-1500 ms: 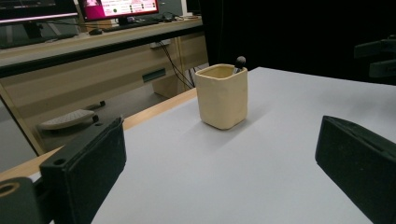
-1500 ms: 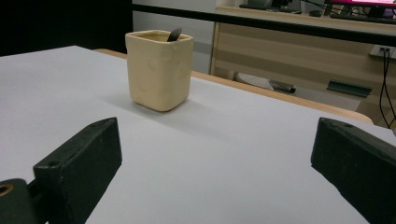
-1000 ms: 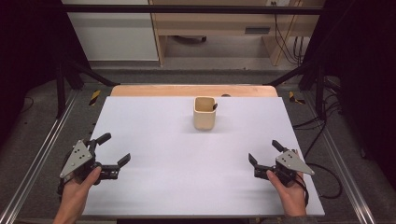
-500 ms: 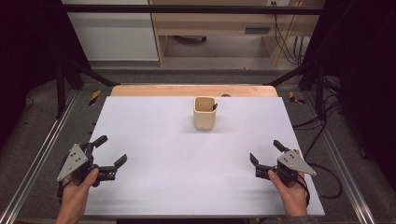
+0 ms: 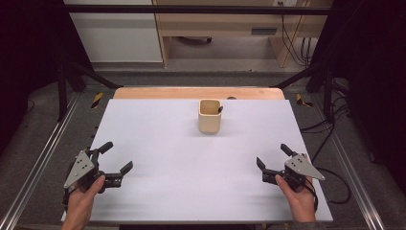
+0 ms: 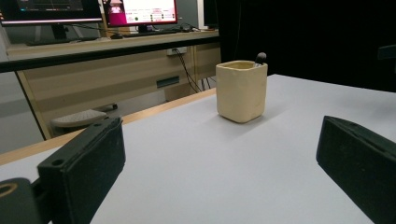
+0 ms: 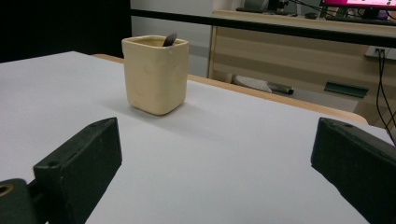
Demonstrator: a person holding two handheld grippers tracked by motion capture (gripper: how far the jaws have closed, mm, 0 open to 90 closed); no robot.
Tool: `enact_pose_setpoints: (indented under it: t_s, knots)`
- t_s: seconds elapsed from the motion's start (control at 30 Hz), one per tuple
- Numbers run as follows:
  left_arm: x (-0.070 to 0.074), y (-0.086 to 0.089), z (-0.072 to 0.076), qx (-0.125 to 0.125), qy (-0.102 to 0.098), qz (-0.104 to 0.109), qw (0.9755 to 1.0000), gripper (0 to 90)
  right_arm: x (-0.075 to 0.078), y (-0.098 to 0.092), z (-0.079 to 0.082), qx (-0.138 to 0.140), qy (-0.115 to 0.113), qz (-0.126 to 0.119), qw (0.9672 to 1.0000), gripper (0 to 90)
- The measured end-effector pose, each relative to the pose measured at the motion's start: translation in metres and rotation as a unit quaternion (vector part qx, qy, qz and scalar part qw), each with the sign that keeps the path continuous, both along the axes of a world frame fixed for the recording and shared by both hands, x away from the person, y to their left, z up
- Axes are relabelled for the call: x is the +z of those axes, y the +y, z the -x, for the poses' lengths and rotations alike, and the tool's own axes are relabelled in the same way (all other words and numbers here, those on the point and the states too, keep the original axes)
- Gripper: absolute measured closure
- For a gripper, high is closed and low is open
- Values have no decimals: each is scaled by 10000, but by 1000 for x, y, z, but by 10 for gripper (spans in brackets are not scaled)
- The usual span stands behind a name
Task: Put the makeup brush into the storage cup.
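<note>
Both grippers wait, nothing grasped yet.
Left gripper (image 5: 111, 163) and right gripper (image 5: 274, 159) rest with fingers wide, empty; the cream square ceramic cup (image 5: 210, 116) stands mid-far on the white surface (image 5: 158, 143), probably awaiting a reach.

Beige cup (image 5: 210, 117) upright on white table (image 5: 158, 143), dark utensil (image 5: 220, 109) inside.

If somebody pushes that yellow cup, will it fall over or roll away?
The cup probably won't roll: its sides look flat and squarish, and it stands upright on the table. A low push would likely slide it across the smooth top; a push near the rim could tip it. It looks thick-walled like pottery, so perhaps heavy and breakable. The dark stick inside might rattle.
</note>
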State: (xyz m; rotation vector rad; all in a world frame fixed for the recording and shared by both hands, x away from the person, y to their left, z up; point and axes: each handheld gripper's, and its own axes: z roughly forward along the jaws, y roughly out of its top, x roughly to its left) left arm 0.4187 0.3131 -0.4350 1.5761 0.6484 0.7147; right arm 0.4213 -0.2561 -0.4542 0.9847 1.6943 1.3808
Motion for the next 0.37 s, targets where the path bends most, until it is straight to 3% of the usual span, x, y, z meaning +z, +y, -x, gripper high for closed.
enact_pose_setpoints:
  t_s: [0.37]
  knots:
    - [-9,-2,-1,-19,34,38,10000,9,-1,-3,-1,-8,0,-41,10000,24]
